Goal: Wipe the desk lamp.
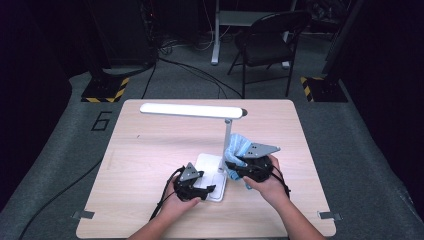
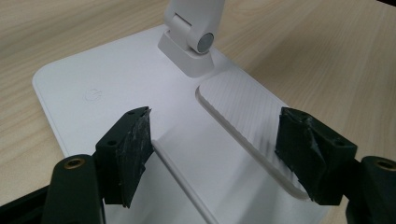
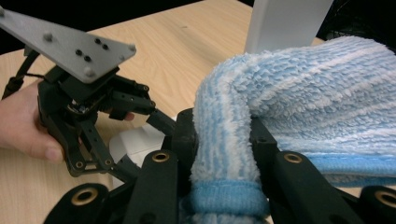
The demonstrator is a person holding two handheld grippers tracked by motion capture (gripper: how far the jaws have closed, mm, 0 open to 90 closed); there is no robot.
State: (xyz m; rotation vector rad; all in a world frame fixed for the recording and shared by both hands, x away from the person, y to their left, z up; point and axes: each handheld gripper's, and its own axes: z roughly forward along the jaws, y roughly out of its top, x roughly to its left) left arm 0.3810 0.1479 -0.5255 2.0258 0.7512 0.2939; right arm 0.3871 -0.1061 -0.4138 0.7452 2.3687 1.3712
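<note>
A light wooden table (image 1: 150, 150) stands on grey carpet in a dark room, a folding chair (image 1: 267, 37) beyond it. Bare wood lies open toward the far edge and the left. The left gripper (image 1: 200, 189) (jaws apart) rests on the white lamp base (image 2: 93, 88). The right gripper (image 1: 239, 167) is clamped on a blue towel (image 3: 299, 88) against the lamp's post (image 1: 227, 140).

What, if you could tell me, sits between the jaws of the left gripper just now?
In the left gripper view, the left gripper stands open over the white lamp base. Between its jaws lie that base's flat top and part of the ribbed pad; nothing is gripped.
</note>
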